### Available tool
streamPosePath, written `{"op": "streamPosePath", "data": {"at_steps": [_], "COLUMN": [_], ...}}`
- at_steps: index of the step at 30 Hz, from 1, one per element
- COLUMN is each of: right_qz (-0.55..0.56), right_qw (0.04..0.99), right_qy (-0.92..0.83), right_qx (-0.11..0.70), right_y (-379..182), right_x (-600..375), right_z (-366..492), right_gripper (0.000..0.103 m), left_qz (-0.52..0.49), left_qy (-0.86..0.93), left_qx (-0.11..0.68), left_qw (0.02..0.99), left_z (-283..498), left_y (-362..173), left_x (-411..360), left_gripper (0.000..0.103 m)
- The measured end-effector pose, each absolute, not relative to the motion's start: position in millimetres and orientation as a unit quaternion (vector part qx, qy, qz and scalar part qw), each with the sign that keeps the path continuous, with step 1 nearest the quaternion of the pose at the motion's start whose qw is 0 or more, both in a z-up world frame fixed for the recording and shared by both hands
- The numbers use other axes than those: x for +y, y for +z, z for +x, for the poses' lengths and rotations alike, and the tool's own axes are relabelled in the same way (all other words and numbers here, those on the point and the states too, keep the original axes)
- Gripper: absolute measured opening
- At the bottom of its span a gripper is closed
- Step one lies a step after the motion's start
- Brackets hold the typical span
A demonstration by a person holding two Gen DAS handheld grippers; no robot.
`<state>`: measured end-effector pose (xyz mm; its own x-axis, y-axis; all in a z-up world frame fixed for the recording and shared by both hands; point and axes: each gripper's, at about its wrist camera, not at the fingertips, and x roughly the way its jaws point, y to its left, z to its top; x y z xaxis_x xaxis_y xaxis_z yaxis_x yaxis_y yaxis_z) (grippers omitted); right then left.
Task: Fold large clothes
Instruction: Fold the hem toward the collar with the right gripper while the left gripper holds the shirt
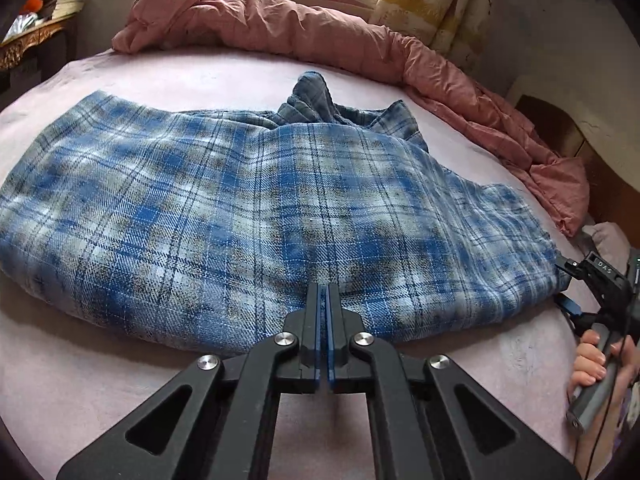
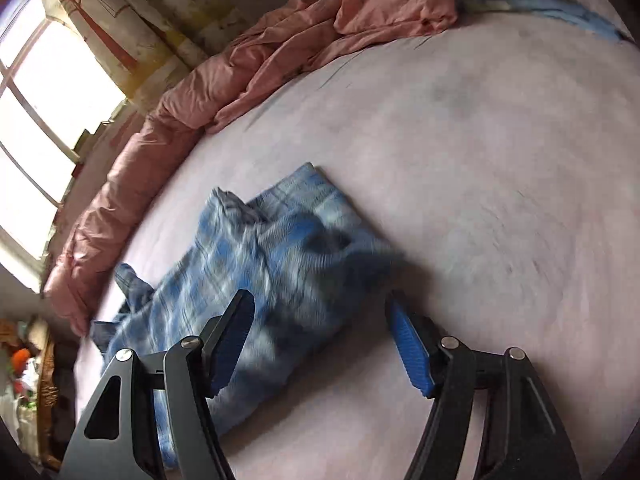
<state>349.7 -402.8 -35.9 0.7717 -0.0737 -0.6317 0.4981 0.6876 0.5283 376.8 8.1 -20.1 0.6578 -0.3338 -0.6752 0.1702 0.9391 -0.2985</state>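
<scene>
A blue plaid flannel shirt [image 1: 248,208] lies folded over on the pale pink bed sheet [image 1: 100,380], its collar and a sleeve bunched at the far side. My left gripper [image 1: 323,292] is shut, its tips resting on the shirt's near edge; no cloth shows between the pads. In the right wrist view the shirt [image 2: 260,264] lies below my right gripper [image 2: 320,308], which is open and empty above its near edge. The right gripper also shows in the left wrist view [image 1: 568,280], at the shirt's right corner, held by a hand.
A crumpled pink duvet [image 1: 320,36] runs along the far and right sides of the bed, also in the right wrist view [image 2: 208,92]. A window [image 2: 36,112] and curtain are behind it. A blue pillow edge [image 2: 552,4] lies far right.
</scene>
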Motion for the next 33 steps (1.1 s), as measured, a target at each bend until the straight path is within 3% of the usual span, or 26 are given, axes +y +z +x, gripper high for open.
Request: {"op": "streamPosePath", "data": {"at_steps": [4, 6, 7, 8, 9, 11, 19, 25, 29, 33], "right_qz": [0.339, 0.337, 0.333, 0.329, 0.328, 0.331, 0.186, 0.117, 0.097, 0.112], "right_qw": [0.881, 0.885, 0.886, 0.886, 0.886, 0.888, 0.945, 0.96, 0.955, 0.935], "right_qy": [-0.132, -0.136, -0.139, -0.142, -0.139, -0.125, -0.105, -0.006, 0.025, 0.067], "right_qx": [0.303, 0.292, 0.292, 0.294, 0.296, 0.292, 0.248, 0.254, 0.28, 0.33], "right_y": [-39.9, -39.6, -39.2, -40.0, -40.4, -39.6, 21.2, 72.9, 61.9, 13.5], "right_x": [-404.5, -402.7, -401.7, -400.2, -403.1, -402.3, -331.8, -207.5, -139.0, -95.4], "right_z": [361.9, 361.7, 362.9, 363.3, 363.4, 366.0, 353.1, 357.8, 379.3, 393.5], "right_gripper": [0.07, 0.07, 0.066, 0.053, 0.042, 0.01, 0.01, 0.009, 0.01, 0.009], "left_qz": [-0.105, -0.108, -0.109, -0.106, -0.096, -0.073, -0.107, -0.104, -0.109, -0.103], "left_qy": [-0.134, -0.122, -0.119, -0.112, -0.1, -0.077, -0.043, -0.029, -0.04, -0.022], "left_qx": [0.389, 0.378, 0.364, 0.348, 0.332, 0.306, 0.263, 0.252, 0.255, 0.243], "left_qw": [0.905, 0.911, 0.917, 0.925, 0.933, 0.946, 0.958, 0.962, 0.96, 0.964], "left_z": [375.5, 371.2, 367.7, 364.1, 361.2, 357.0, 340.2, 337.4, 337.5, 336.4], "left_y": [-18.0, -10.8, -4.8, 1.5, 7.9, 19.5, 45.0, 48.9, 49.1, 52.1], "left_x": [8.2, 12.7, 15.3, 18.3, 20.6, 25.5, 54.2, 64.0, 63.7, 71.4], "left_gripper": [0.003, 0.013, 0.028, 0.037, 0.037, 0.037, 0.036, 0.036, 0.036, 0.036]}}
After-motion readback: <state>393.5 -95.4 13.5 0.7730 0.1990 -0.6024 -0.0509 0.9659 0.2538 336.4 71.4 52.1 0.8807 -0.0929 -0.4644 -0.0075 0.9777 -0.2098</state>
